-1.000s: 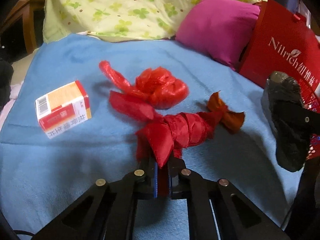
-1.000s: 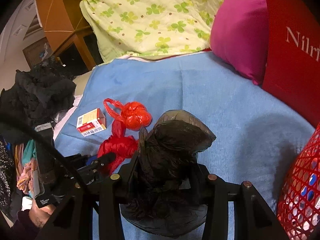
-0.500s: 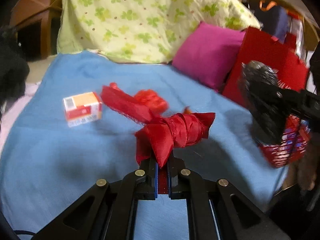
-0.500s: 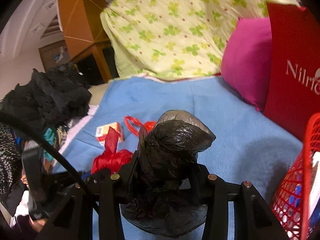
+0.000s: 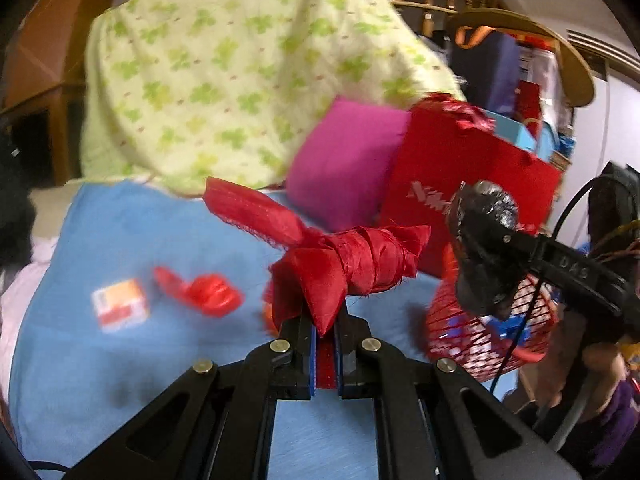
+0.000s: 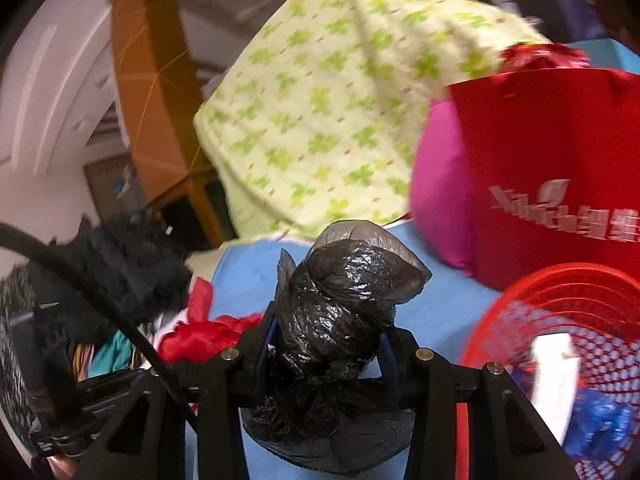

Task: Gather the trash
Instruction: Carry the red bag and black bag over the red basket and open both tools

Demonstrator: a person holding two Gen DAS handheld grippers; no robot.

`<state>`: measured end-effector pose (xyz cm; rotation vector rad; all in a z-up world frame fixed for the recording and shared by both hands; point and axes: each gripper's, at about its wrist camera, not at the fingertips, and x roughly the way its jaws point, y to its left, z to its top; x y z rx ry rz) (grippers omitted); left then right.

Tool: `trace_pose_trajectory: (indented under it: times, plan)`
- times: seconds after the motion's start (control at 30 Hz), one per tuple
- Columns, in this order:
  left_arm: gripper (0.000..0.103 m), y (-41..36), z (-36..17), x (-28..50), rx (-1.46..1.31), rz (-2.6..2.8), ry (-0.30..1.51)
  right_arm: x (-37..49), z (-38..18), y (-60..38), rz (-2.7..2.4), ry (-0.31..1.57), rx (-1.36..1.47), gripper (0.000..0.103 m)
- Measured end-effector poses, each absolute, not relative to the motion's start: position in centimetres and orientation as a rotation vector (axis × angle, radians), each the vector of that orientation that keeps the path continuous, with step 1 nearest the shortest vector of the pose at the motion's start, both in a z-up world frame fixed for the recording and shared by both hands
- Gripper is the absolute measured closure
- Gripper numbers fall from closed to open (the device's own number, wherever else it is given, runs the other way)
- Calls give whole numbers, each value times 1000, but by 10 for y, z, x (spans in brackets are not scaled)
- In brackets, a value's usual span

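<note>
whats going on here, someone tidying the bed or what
A person is collecting trash off a blue bedspread with a handheld gripper in each hand. The left gripper is shut on a knotted red fabric scrap, held up off the bed. The right gripper is clamped on a crumpled black plastic bag, beside a red mesh basket that already holds items. A small orange-and-white box and a scrunched red plastic bag lie on the bedspread.
</note>
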<state>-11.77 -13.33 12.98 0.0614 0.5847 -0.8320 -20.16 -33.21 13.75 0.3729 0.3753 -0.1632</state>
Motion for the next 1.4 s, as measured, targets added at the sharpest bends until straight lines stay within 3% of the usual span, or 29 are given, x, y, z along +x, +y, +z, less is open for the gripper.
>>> trace_pose_trajectory:
  times: [0.3,0.63,1.07,1.23,1.3,1.4]
  plan:
    - [96,-218,152,-155,152,-988,548,-281,137,-423,-380,272,565,56]
    - [96,-291,136,-191,262,-1075,589,-325,128,-476,-488,264,647,56]
    - [93,-309,102,-195,310,-1049,658,-324,124,-477,-484,267,663,55]
    - [78,-306,105,-193,299,-1032,657,-326,126,-477,-505,242,656,55]
    - [52,-304,107,-193,294,-1015,645,-325,127,-476,-512,238,650,55]
    - [44,-298,112,-195,293,-988,606,-324,128,-475,-513,231,651,55]
